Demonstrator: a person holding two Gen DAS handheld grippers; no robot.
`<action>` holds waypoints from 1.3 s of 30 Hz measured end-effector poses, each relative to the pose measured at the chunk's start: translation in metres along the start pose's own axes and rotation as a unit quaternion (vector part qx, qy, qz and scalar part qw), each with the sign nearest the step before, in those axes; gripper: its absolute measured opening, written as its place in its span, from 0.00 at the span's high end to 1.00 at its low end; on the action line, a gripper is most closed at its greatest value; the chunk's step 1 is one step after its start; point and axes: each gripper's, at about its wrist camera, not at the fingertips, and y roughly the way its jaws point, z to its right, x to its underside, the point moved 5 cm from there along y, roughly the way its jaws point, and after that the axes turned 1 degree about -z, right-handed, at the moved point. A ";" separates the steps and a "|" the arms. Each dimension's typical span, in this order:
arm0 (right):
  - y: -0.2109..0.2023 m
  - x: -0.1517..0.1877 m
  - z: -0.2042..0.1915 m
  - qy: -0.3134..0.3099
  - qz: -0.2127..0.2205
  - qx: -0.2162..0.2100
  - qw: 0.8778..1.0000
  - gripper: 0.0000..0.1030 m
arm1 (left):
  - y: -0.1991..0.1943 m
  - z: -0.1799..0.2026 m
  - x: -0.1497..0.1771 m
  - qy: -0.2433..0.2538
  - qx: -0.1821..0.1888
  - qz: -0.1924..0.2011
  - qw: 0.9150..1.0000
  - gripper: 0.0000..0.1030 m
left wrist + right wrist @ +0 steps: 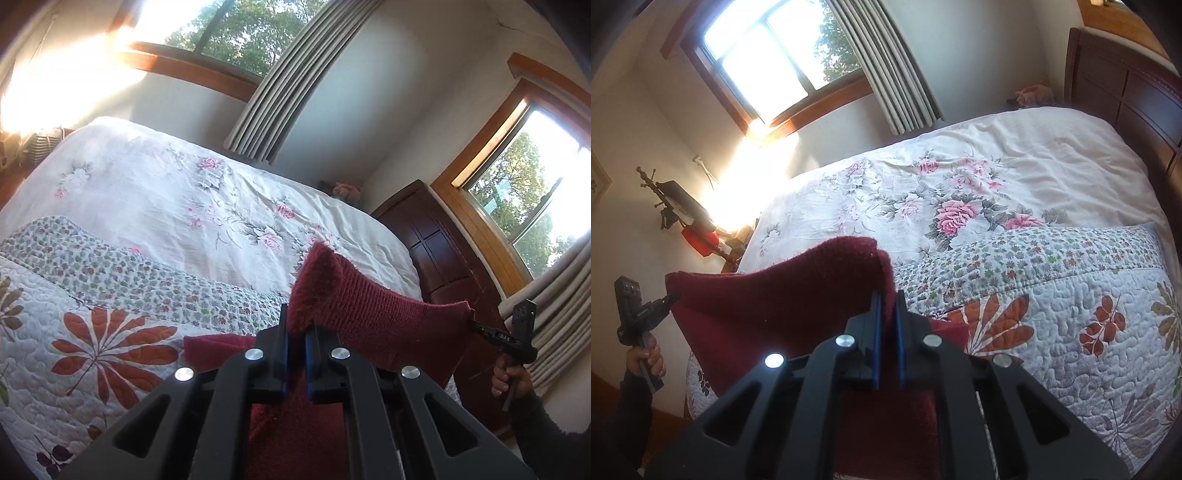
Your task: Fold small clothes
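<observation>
both claws [296, 325] stretch maroon knit [369, 310] sideways between them.

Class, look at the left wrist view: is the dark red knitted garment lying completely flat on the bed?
No. The dark red knitted garment is lifted off the bed, stretched between the left gripper and the right gripper.

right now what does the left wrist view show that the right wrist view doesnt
Only the left wrist view shows the second window beside the dark wooden headboard.

Only the right wrist view shows the coat stand with a red bag against the sunlit wall.

Both show the maroon knit garment lifted above the floral quilt, the left gripper and right gripper each shut on an edge.
</observation>
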 end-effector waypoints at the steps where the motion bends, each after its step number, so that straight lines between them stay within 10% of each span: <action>1: 0.007 -0.005 0.004 0.005 -0.003 0.002 1.000 0.94 | 0.008 -0.004 -0.006 -0.005 0.000 -0.004 1.000 0.94; 18: 0.168 0.011 0.092 0.120 -0.159 0.035 0.979 0.94 | 0.184 -0.122 0.020 -0.133 -0.055 -0.171 0.975 0.94; 28: 0.178 0.005 0.100 0.129 -0.165 0.036 0.977 0.95 | 0.180 -0.127 0.013 -0.141 -0.056 -0.149 0.977 0.94; 33: 0.193 0.028 0.112 0.166 -0.195 0.029 0.966 0.81 | 0.201 -0.156 0.047 -0.196 -0.094 -0.211 0.953 0.89; 39: 0.115 0.066 0.111 0.191 -0.141 -0.020 0.971 0.68 | 0.124 -0.129 0.040 -0.152 -0.083 -0.116 0.978 0.72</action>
